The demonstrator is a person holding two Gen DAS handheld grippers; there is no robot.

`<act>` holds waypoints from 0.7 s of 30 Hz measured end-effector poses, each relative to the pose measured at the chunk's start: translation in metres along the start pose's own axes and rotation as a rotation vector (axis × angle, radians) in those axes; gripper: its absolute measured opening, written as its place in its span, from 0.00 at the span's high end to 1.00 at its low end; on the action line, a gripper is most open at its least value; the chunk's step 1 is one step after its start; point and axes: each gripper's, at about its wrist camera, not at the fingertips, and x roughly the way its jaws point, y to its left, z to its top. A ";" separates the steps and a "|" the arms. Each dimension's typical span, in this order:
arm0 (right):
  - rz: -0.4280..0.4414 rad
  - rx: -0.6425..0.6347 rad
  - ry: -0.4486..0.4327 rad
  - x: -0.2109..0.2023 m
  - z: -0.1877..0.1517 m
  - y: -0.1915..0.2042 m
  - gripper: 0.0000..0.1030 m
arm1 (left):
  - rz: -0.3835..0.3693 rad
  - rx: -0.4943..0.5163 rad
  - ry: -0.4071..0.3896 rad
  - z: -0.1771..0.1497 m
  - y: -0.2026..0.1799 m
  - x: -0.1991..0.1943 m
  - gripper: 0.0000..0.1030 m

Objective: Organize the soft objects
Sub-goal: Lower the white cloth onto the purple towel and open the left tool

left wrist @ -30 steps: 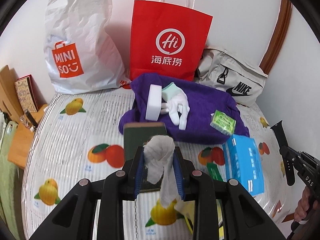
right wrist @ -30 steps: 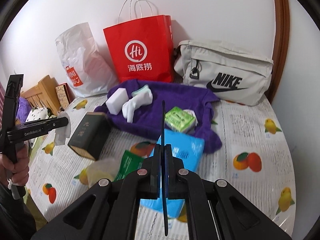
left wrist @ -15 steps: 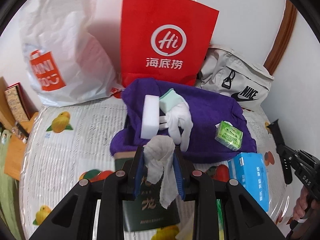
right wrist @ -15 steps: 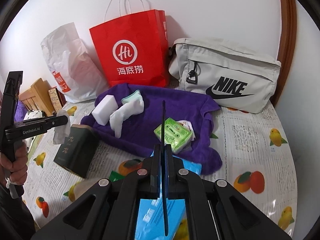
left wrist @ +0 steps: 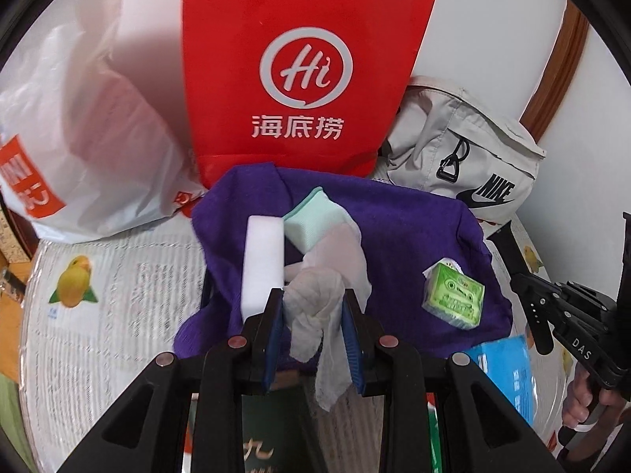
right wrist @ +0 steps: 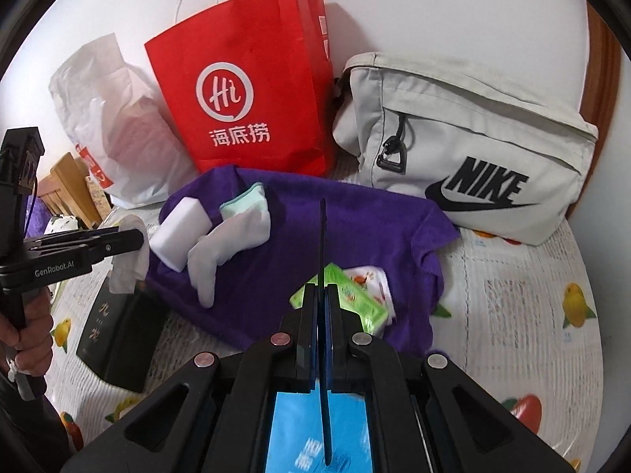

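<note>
The crumpled white tissue is clamped between the two blue-padded fingers of the left gripper, its loose tail hanging below the pads. Seen from the right wrist camera, this wad hangs just off the left edge of the purple towel, above a dark green box with gold characters that lies just beside that edge.

On the purple towel lie the other soft things: a white sponge block near its left edge, a white glove with a mint cuff touching the sponge's right side, and a green tissue pack toward the right half. From the right wrist view the green pack rests against a second small white packet on the towel's near part.

The right gripper has its jaws pressed together, pinching a thin dark strap or strip that stands up between them over the towel; a blue tissue packet lies under it, at the towel's near edge.

Behind the towel, against the wall, stand a red Haidilao paper bag, touching the towel's far edge, a white Miniso plastic bag to its left and a grey Nike bag to its right. All rests on a fruit-print table cover. A hand grips the left gripper's handle beyond the towel's left side.
</note>
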 end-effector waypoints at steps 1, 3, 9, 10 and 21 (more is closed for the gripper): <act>-0.005 -0.001 0.001 0.003 0.002 -0.001 0.97 | 0.000 0.000 0.009 0.002 -0.001 0.005 0.74; -0.012 0.001 0.003 0.009 0.006 -0.005 0.97 | -0.001 0.006 0.021 0.004 -0.003 0.012 0.74; -0.041 0.009 0.021 0.027 0.012 -0.019 0.97 | 0.011 0.017 0.049 0.006 -0.004 0.027 0.73; -0.047 0.008 0.026 0.031 0.013 -0.021 0.97 | 0.013 0.018 0.054 0.006 -0.004 0.030 0.73; -0.074 -0.003 0.081 0.069 0.021 -0.038 0.97 | 0.008 0.002 0.133 0.008 -0.001 0.062 0.73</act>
